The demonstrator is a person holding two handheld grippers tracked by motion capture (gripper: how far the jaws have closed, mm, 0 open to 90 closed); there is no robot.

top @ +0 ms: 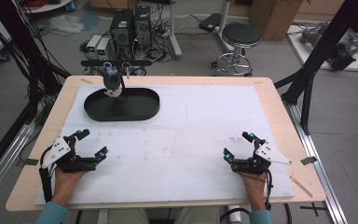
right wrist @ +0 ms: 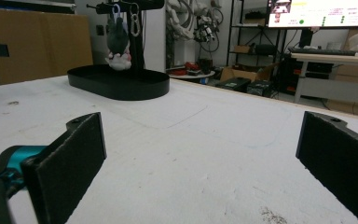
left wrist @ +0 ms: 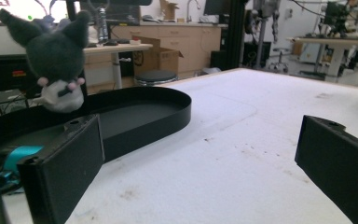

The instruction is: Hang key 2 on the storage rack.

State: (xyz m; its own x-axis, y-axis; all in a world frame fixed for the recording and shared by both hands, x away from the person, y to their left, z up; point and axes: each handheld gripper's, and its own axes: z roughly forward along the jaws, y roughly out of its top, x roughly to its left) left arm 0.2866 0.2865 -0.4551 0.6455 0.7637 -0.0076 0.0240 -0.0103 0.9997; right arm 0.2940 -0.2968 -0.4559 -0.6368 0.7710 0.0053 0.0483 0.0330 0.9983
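A black oval tray lies at the far left of the white mat, with a black stand rising from it. A dark grey plush toy with a white belly hangs from the stand's crossbar; the toy looms near in the left gripper view and hangs small in the right gripper view. My left gripper rests open on the mat at the near left. My right gripper rests open at the near right. Nothing is between either pair of jaws.
The white mat covers most of the wooden table. Black frame posts stand at both table sides. A round stool and computer towers sit on the floor beyond the far edge.
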